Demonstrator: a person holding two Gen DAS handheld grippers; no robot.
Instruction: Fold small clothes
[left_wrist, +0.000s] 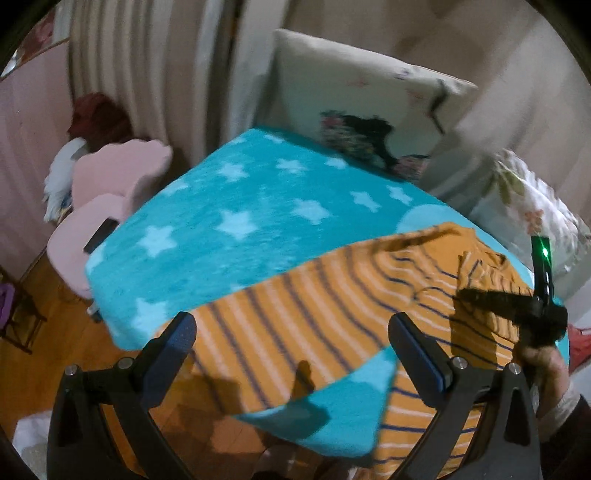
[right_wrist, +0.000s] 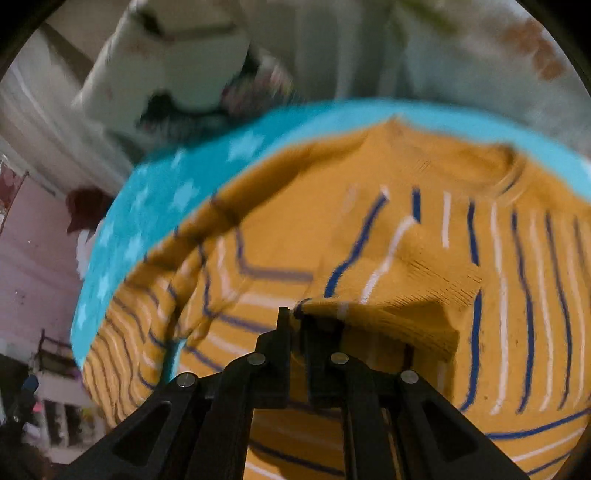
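An orange sweater (left_wrist: 303, 317) with blue and white stripes lies spread on a teal blanket with white stars (left_wrist: 229, 206). My left gripper (left_wrist: 293, 332) hovers over the sweater's lower part, open, with nothing between its fingers. At the right edge of the left wrist view a hand holds my right gripper (left_wrist: 463, 295) above the sweater's upper part. In the right wrist view my right gripper (right_wrist: 297, 314) is shut on the ribbed cuff of the sweater's sleeve (right_wrist: 402, 280), which is lifted and lies across the chest (right_wrist: 517, 258). The neckline (right_wrist: 506, 173) lies toward the far edge.
A white pillow with a dark print (left_wrist: 362, 103) leans at the blanket's far end, with a floral cushion (left_wrist: 524, 206) to its right. A pink chair (left_wrist: 110, 192) with a dark flat object (left_wrist: 99, 236) stands at the left. Wooden floor (left_wrist: 37, 369) lies below the edge.
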